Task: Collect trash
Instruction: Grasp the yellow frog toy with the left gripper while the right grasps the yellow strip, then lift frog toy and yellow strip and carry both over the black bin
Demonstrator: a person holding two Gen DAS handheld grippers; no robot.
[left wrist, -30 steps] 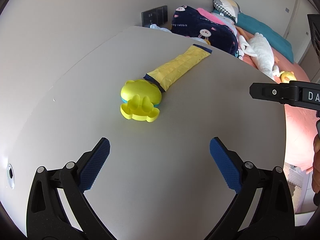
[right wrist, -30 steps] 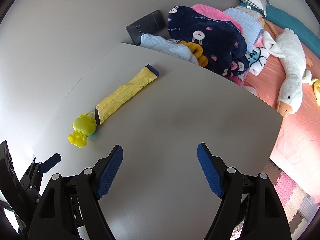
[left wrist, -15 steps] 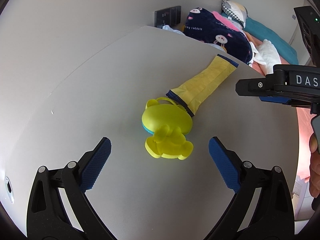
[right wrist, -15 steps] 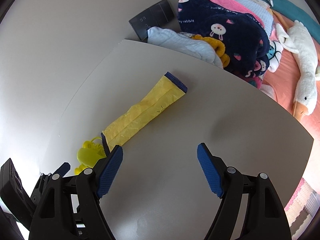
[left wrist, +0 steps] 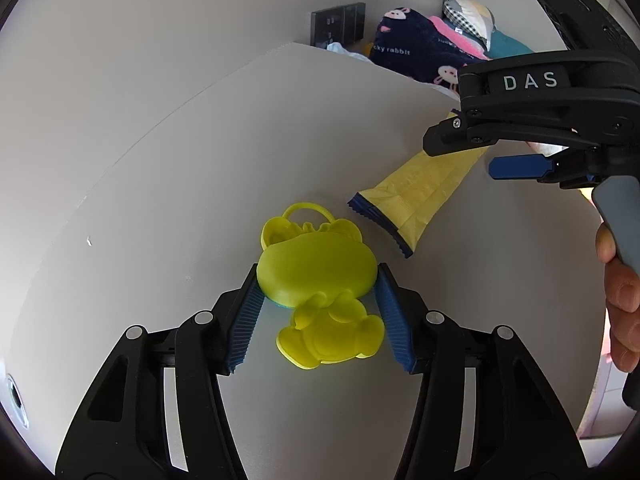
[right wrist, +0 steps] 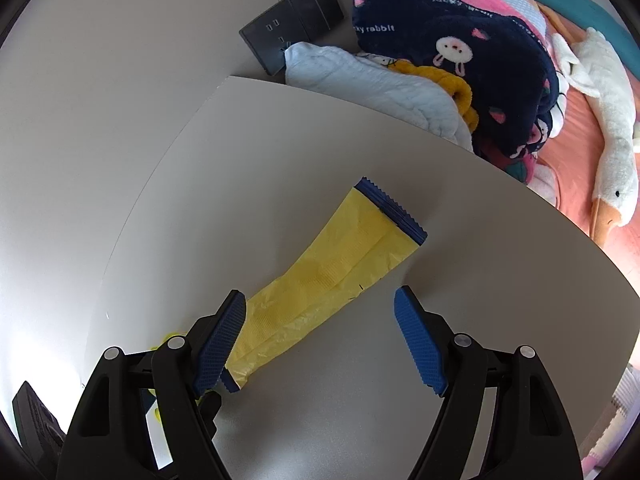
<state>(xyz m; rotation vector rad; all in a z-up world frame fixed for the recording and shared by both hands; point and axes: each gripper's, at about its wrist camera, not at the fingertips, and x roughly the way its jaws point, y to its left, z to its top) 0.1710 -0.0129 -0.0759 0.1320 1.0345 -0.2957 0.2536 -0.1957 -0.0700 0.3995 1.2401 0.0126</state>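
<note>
A yellow duck-shaped toy (left wrist: 320, 280) lies on the grey table (left wrist: 200, 168). My left gripper (left wrist: 318, 312) is shut on it, both blue pads against its sides. A flat folded yellow bag with dark blue ends (left wrist: 424, 192) lies just beyond the toy. In the right wrist view the bag (right wrist: 328, 280) lies under my right gripper (right wrist: 320, 336), which is open above its near half. The right gripper also shows at the right of the left wrist view (left wrist: 520, 152).
Beyond the table's far edge is a bed with a navy rabbit blanket (right wrist: 460, 48), a light blue quilt (right wrist: 372, 88) and a white goose plush (right wrist: 608, 120). A dark wall socket panel (right wrist: 292, 20) is on the wall behind.
My left gripper moved forward and closed on the yellow duck toy. My right gripper moved forward and left over the yellow bag.
</note>
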